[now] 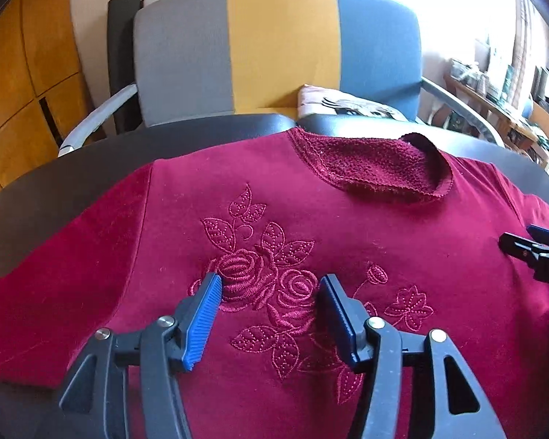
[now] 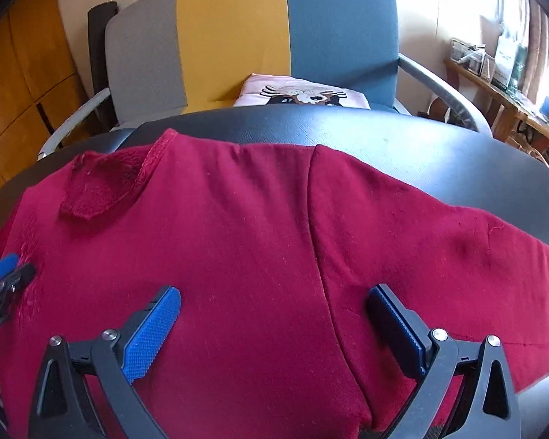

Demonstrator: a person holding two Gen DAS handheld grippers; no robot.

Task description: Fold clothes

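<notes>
A dark red top [image 1: 311, 219] with embroidered roses lies spread flat on a black table [image 1: 91, 161], its neckline [image 1: 377, 172] toward the far edge. My left gripper [image 1: 271, 285] hovers open over the rose embroidery with nothing between its blue pads. In the right wrist view the same top [image 2: 238, 226] fills the frame, with one sleeve [image 2: 439, 256] stretched out to the right. My right gripper [image 2: 274, 300] stands open above the shoulder seam, holding nothing. Each gripper's tip shows at the edge of the other view, the right gripper [image 1: 538, 252] and the left gripper [image 2: 7, 278].
Behind the table stands an armchair [image 1: 282, 47] striped grey, yellow and blue, with a folded pale printed garment [image 2: 303, 95] on its seat. Wooden cabinets [image 1: 22, 84] stand at the left and a cluttered shelf [image 1: 501, 102] at the right.
</notes>
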